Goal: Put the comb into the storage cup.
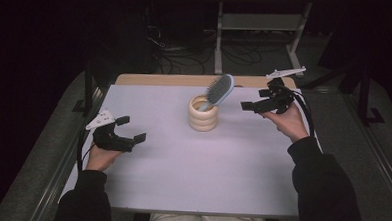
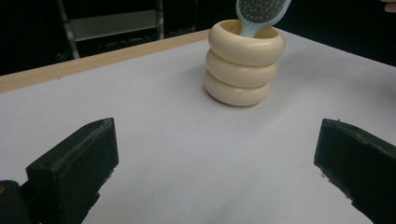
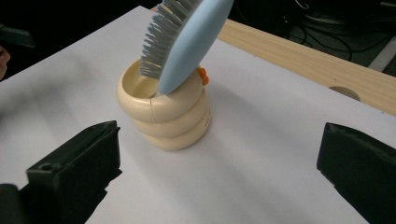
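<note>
While the brush [image 1: 219,90] stands handle-down in the cream ringed holder [image 1: 203,116], leaning toward the right with its bristles facing left in the high view, both grippers sit apart from it with nothing between their jaws. On the white table [image 1: 191,170], the left gripper [image 1: 131,130] rests low at the near left, jaws spread wide (pointing toward the holder), well apart from it. Nearer the holder's right side, the right gripper [image 1: 251,106] is held up, jaws likewise spread.
</note>
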`<state>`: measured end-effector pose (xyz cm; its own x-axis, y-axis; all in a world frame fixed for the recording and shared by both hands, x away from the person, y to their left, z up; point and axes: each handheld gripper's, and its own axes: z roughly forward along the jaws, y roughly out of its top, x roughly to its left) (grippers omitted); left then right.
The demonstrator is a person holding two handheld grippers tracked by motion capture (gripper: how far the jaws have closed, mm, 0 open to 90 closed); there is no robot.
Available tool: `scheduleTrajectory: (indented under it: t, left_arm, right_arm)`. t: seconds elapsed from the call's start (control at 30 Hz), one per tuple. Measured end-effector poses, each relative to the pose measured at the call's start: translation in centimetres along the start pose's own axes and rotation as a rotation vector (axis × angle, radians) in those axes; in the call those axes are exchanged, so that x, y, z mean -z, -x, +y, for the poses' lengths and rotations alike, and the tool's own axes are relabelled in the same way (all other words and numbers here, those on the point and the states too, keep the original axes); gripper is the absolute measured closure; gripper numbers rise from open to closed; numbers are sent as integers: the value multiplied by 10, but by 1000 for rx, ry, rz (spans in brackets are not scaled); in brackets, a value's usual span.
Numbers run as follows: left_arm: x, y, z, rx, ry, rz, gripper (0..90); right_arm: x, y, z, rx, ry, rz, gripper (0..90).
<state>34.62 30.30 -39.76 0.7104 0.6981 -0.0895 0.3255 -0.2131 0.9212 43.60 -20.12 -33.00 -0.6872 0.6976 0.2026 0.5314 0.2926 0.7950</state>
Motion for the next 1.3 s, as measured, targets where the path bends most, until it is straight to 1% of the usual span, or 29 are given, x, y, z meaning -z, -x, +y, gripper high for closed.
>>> scheduleTrajectory:
  t: [0.13,0.23,0.47,0.63,0.8,0.97,1.3]
  left_arm:
    - [0,1,0,-1,-2,0,0]
    - [0,1,0,0,1,-1,0]
    - [1,2,1,-1,10,-12,0]
    - [1,3,0,-1,10,-15,0]
    - [1,3,0,4,11,-16,0]
    - [1,4,0,10,22,-29,0]
    - [0,5,0,7,15,-36,0]
  right_arm:
    - [5,2,-6,2,2,-1,0]
    - [8,2,-9,8,-4,-6,0]
    - [15,1,-17,18,2,-10,0]
    - [17,0,-24,20,-3,-13,0]
    - [17,0,-34,11,-2,0,0]
    - [17,-1,-45,8,-7,9,0]
    - [17,-7,-67,28,-21,3,0]
